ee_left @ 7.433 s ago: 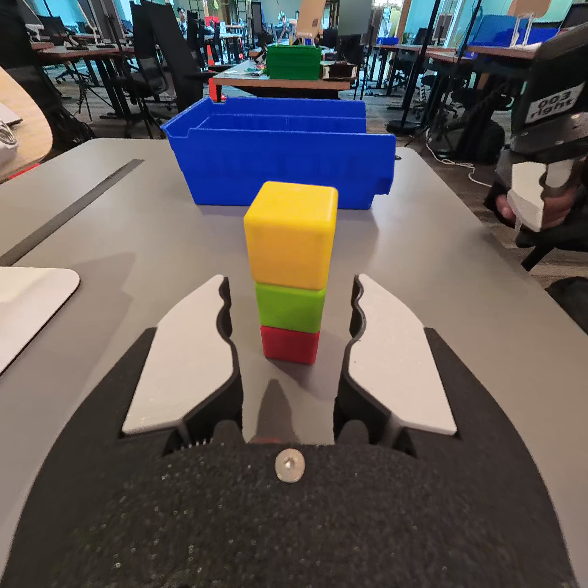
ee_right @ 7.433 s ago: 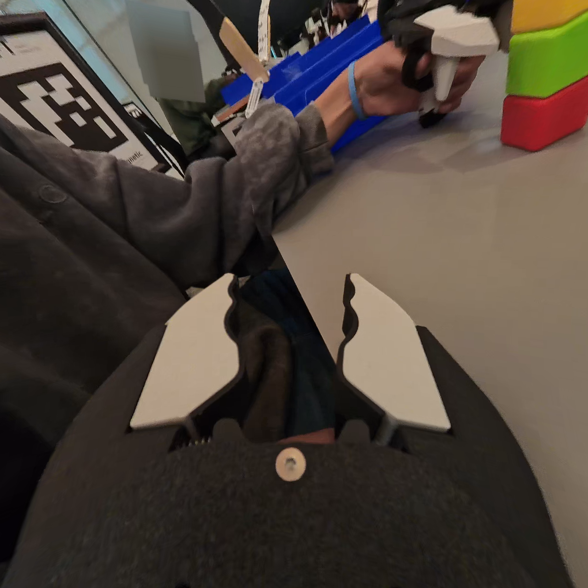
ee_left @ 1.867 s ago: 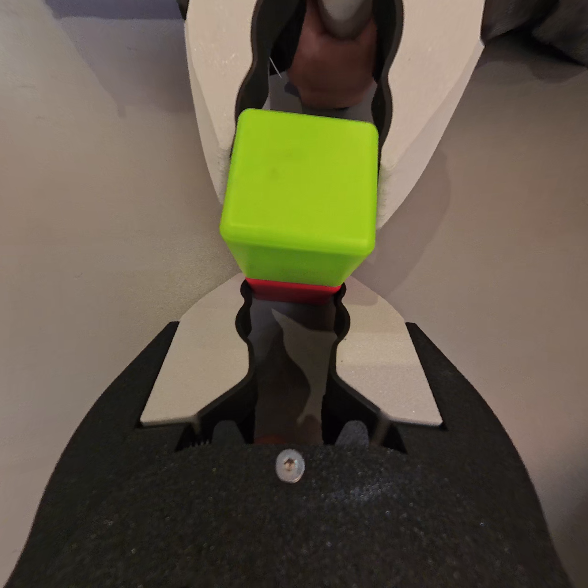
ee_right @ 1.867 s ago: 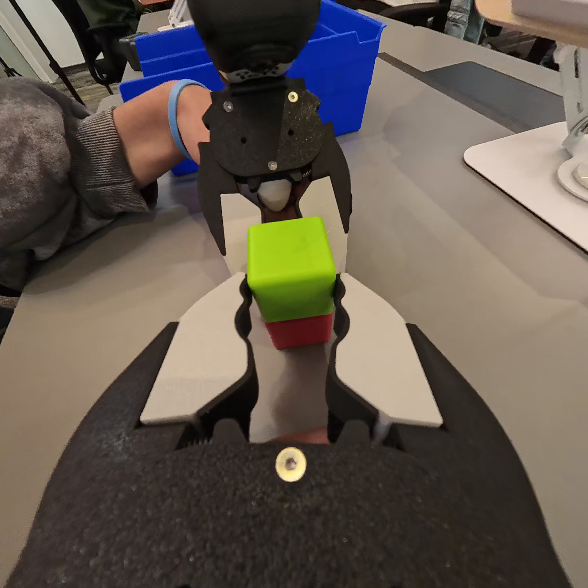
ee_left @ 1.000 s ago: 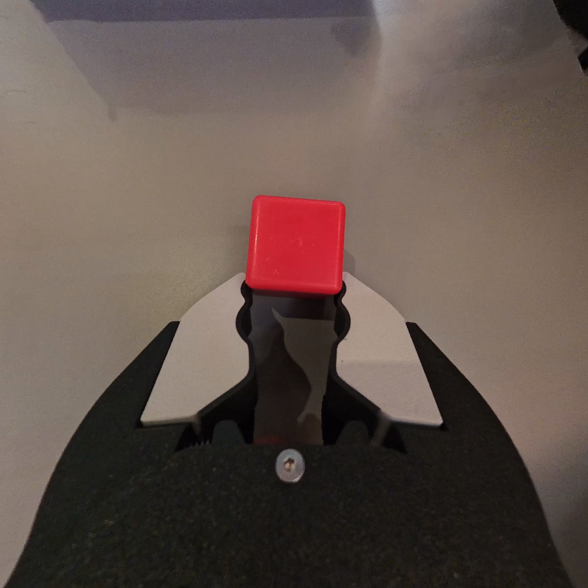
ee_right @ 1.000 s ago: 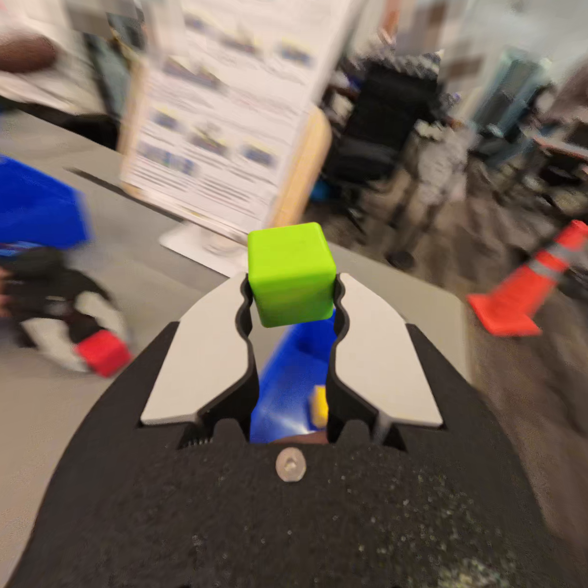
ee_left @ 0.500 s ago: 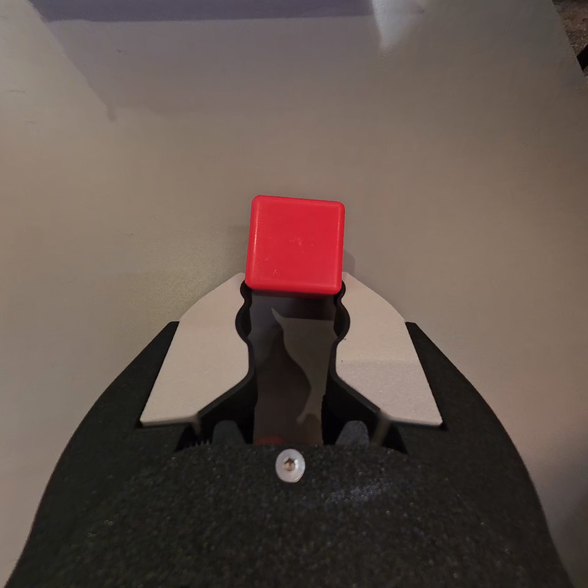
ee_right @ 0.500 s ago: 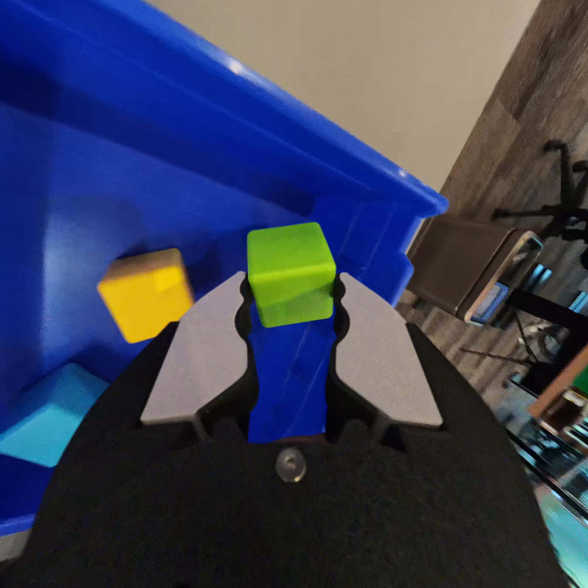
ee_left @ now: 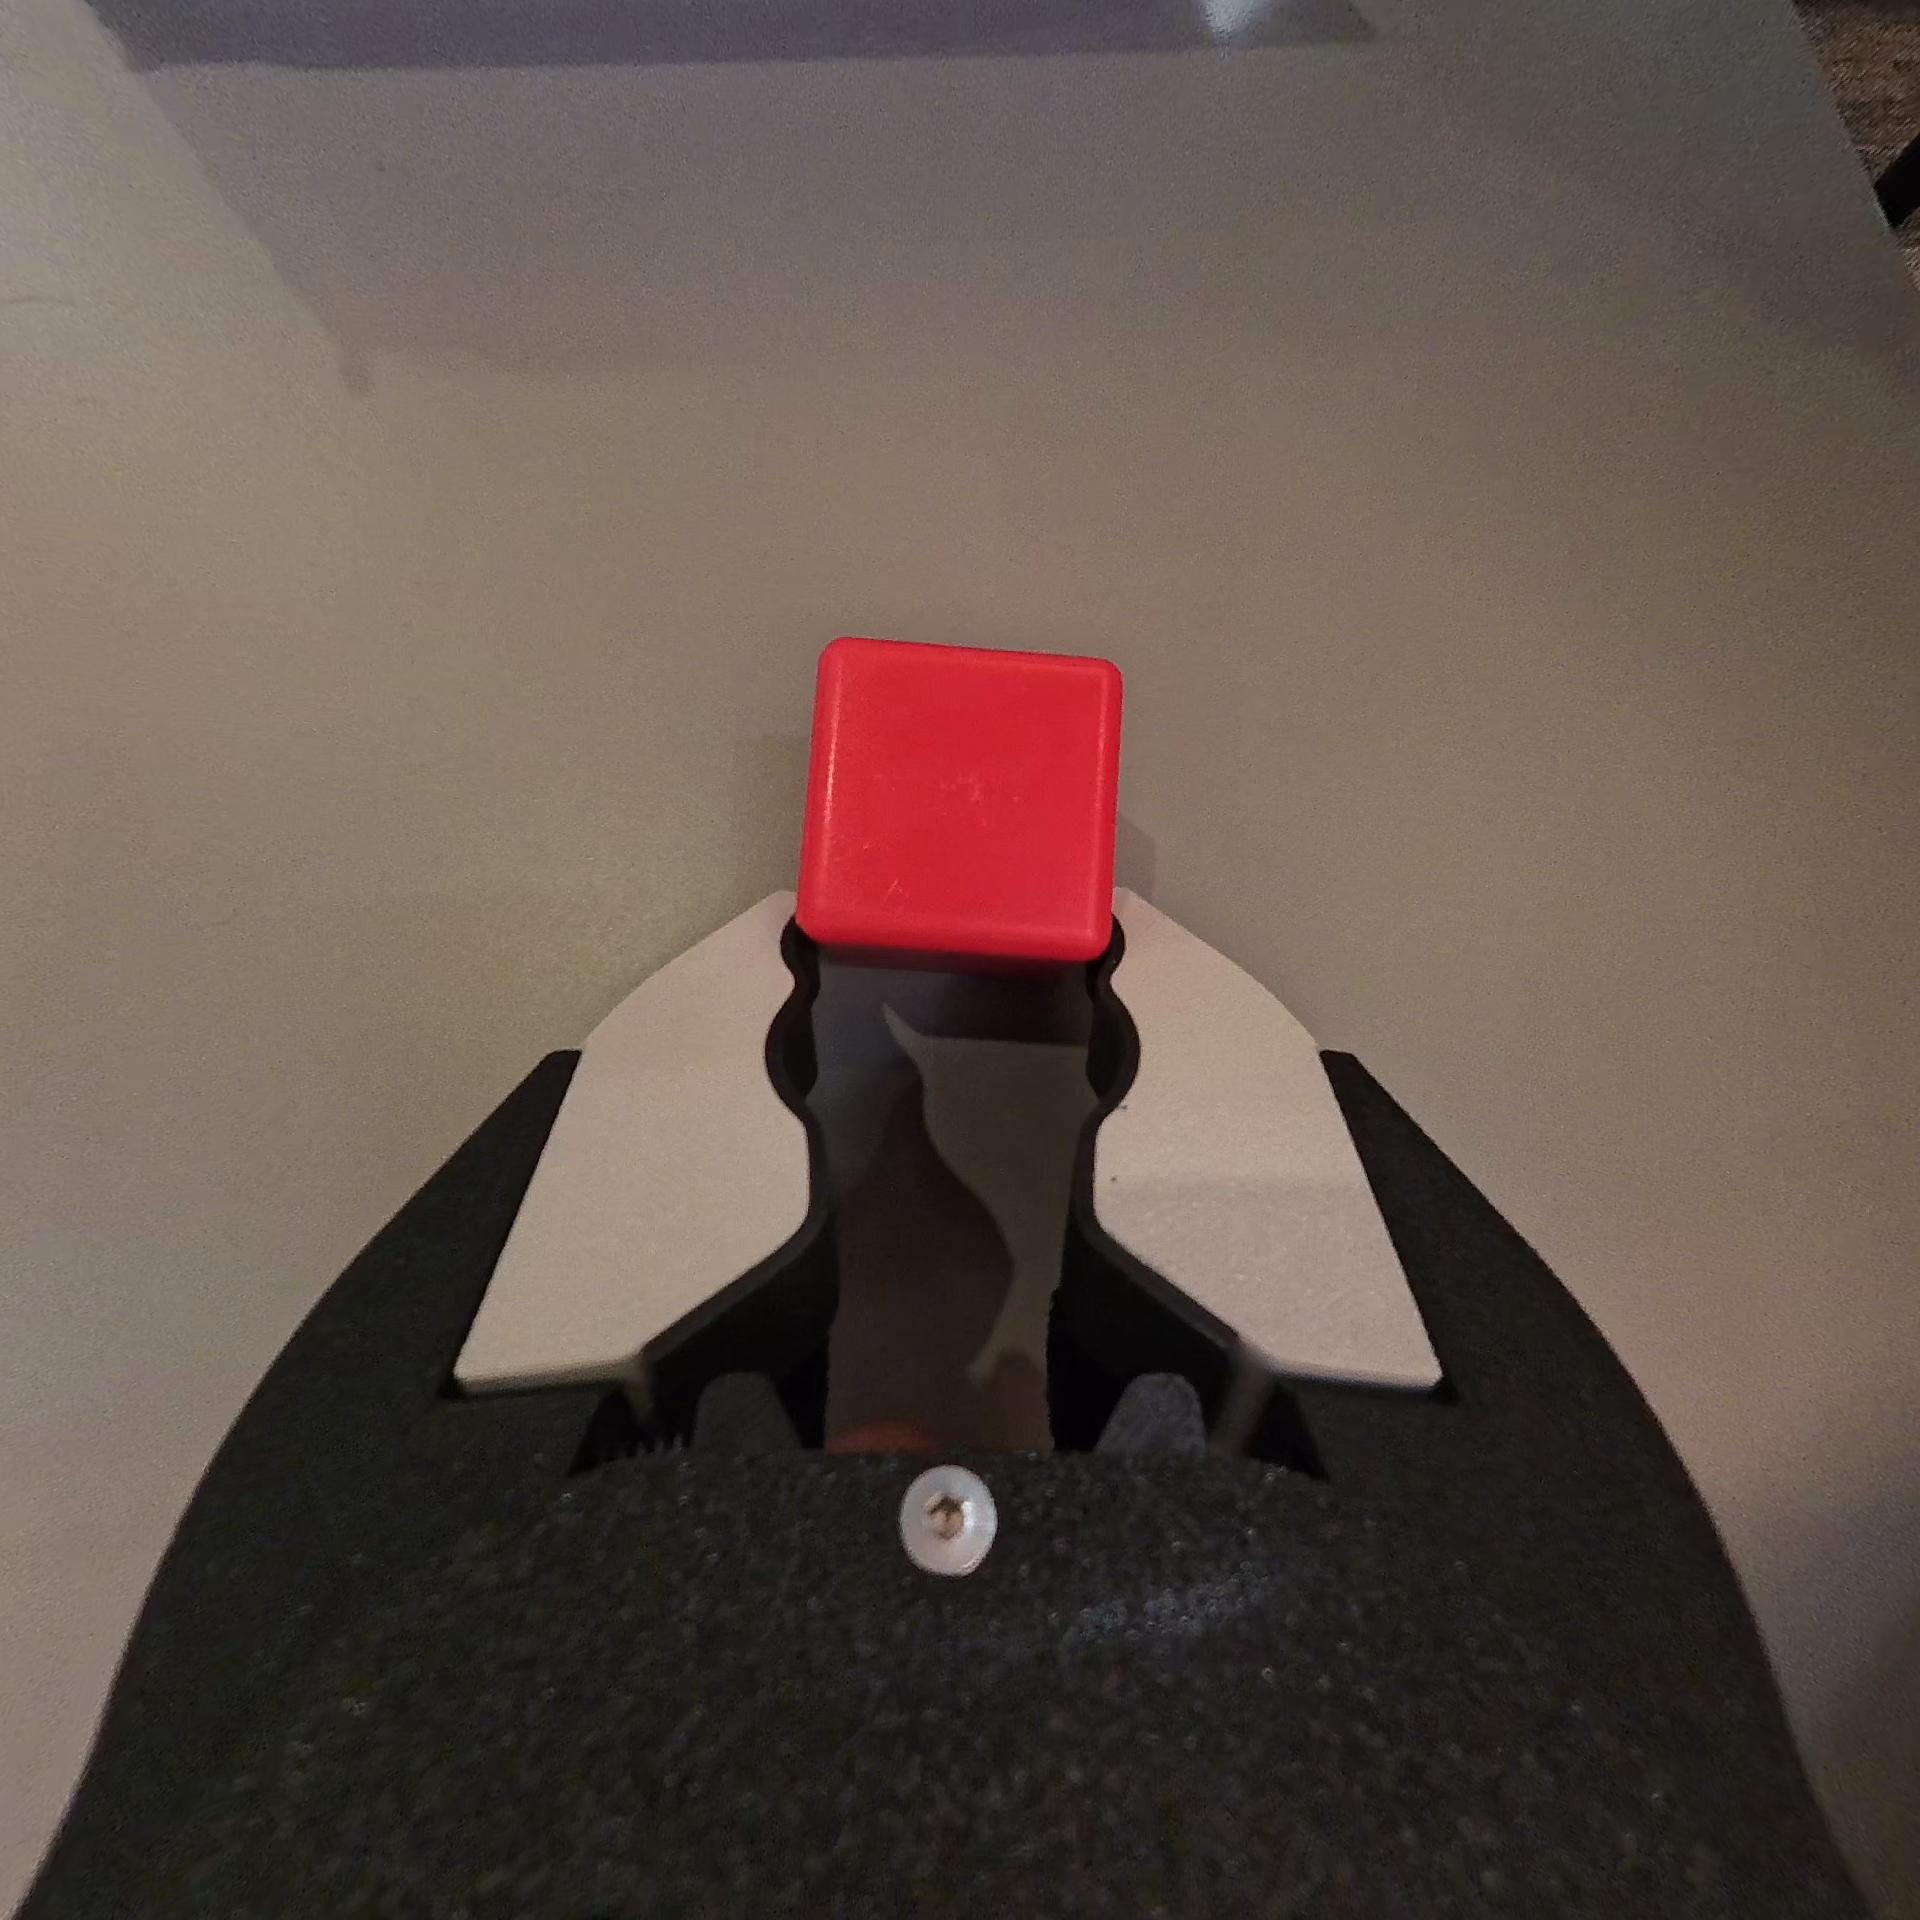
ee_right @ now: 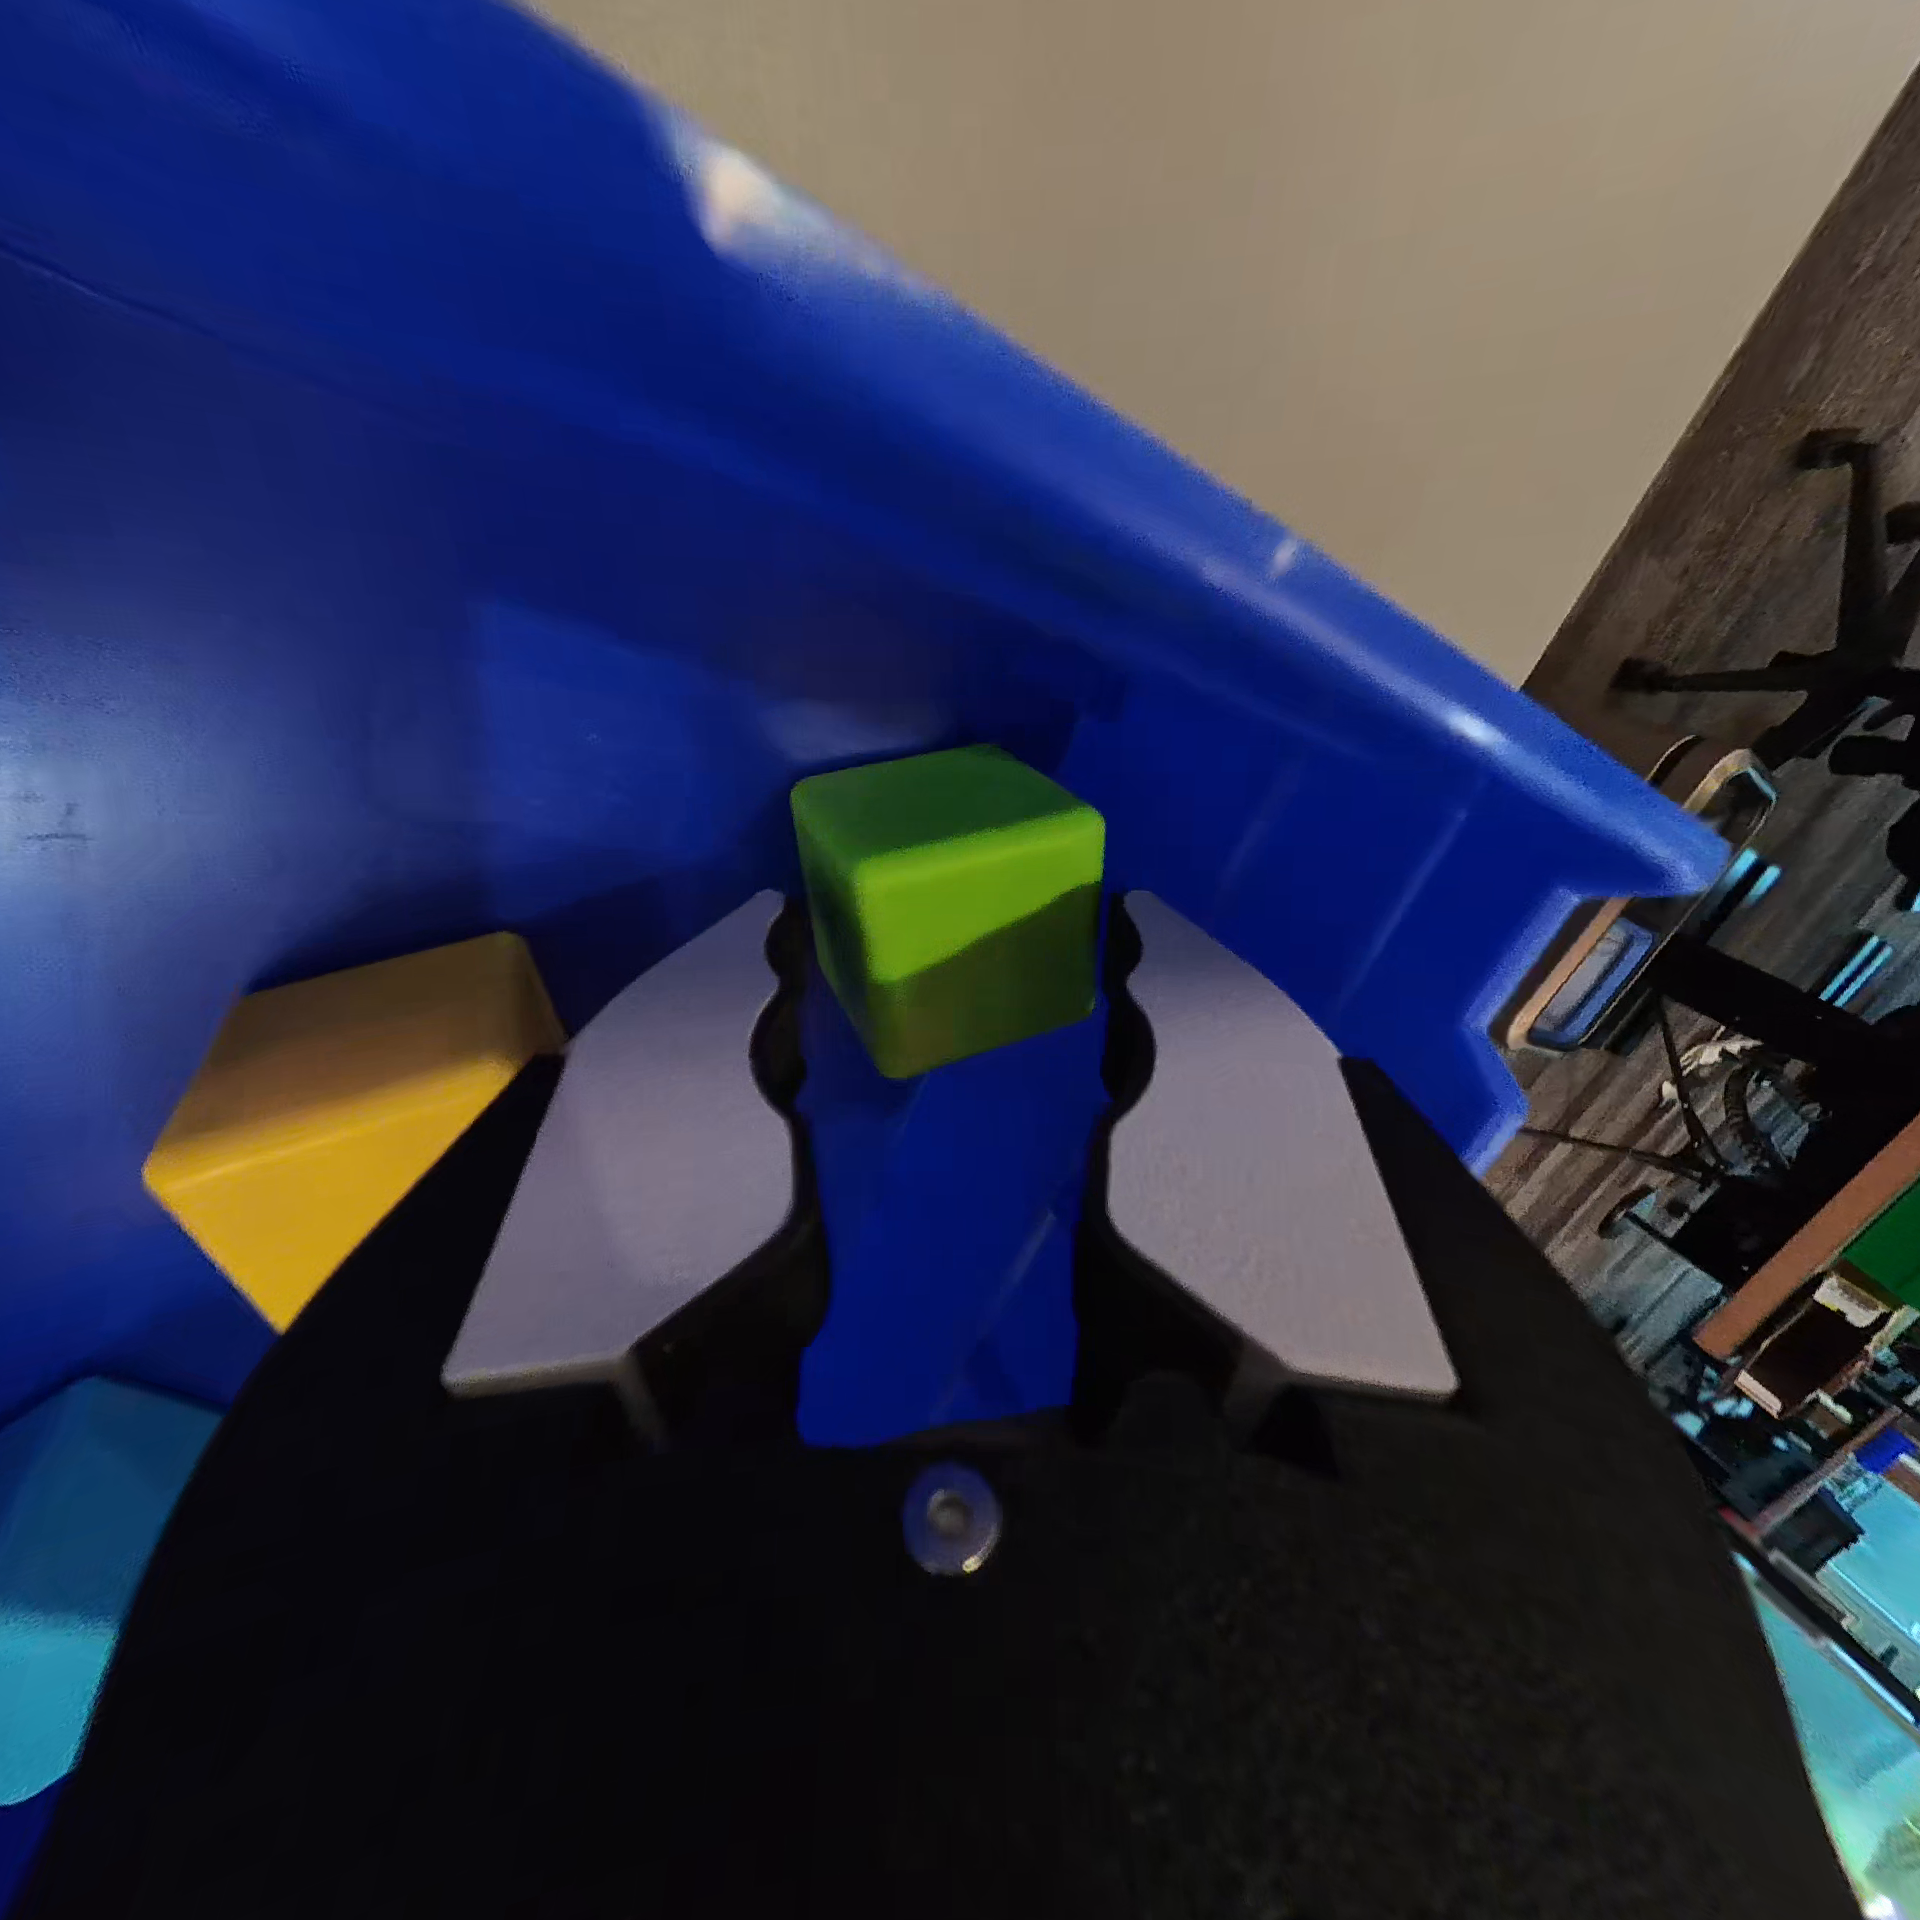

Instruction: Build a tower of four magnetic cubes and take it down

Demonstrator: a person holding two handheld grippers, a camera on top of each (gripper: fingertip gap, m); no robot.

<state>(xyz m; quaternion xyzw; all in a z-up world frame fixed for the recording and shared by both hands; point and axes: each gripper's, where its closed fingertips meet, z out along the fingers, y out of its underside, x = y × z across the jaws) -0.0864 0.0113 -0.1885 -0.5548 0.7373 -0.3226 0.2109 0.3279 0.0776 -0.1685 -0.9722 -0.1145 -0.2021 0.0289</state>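
Left wrist view: I look steeply down, close over the grey tabletop (ee_left: 416, 520), red cube (ee_left: 958, 800) at 12 o'clock past the fingertips. Right wrist view: tilted, very close, into the blue bin (ee_right: 520, 571), floor at 3 o'clock. I see no shared region.

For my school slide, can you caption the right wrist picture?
Right hand-held gripper lowers green cube into blue bin.

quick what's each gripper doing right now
Left gripper: shut on the red cube.
Right gripper: shut on the green cube, over the blue bin.
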